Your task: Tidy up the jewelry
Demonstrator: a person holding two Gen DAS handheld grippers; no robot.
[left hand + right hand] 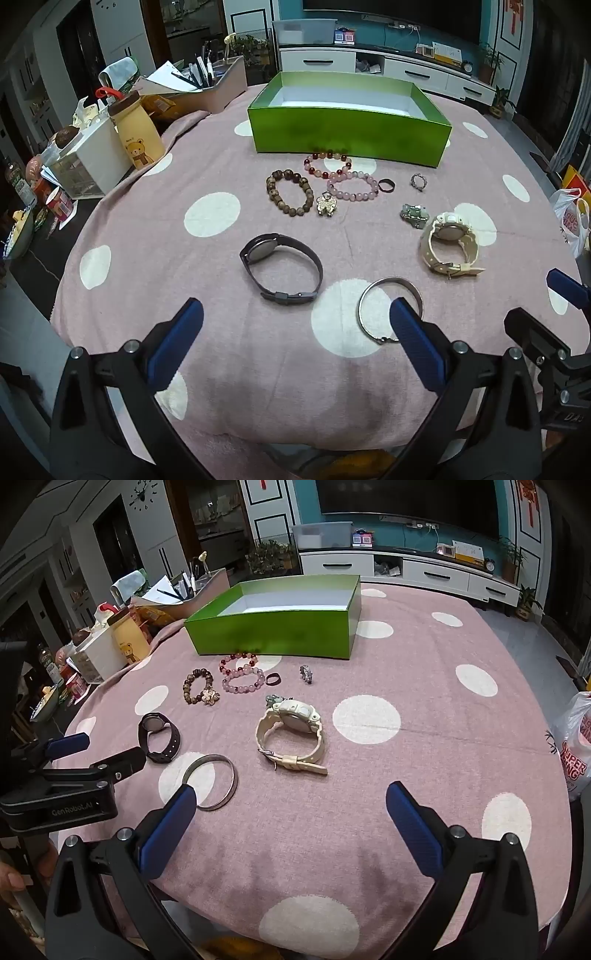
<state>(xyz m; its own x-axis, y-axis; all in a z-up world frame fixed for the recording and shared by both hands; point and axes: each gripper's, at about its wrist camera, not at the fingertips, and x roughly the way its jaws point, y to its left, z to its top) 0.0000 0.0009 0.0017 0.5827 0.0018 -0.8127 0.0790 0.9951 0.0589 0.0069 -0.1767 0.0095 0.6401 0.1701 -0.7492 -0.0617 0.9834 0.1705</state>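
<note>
- Jewelry: all pcs lie loose on the pink polka-dot cloth [147, 258], in front of the green box [347, 136]; none inside the box as far as its visible white floor shows.
- Green box: open top, at far side of the cloth, long wall facing the grippers.
- Row nearest box: red/pink bead bracelet [328, 163] just beside box wall; pale pink bead bracelet [353, 185] touching it on the near side; brown bead bracelet [289, 192] to the left, apart from both.
- Gold charm [326, 206] sits beside brown bracelet's right edge; contact cannot be told.
- Small black ring [386, 184] just right of the pale pink bracelet; silver ring [418, 181] further right, apart.
- Green pendant [414, 215] just beside the cream watch [448, 245]; in right wrist view the watch partly overlaps it.
- Black watch [282, 267] centre-left, strap closed in a loop, on its side.
- Silver bangle [388, 308] nearest the grippers, flat on a white dot.
- Left gripper [295, 321]: fingers wide apart, nothing between pads; right fingertip overlaps the bangle in left wrist view, contact cannot be told.
- Right gripper [291, 805]: fingers wide apart, empty, above bare cloth near the cream watch.
- Surround: yellow bear bottle [135, 129] and desk clutter at left, off the cloth; plastic bag [576, 746] at right.
</note>
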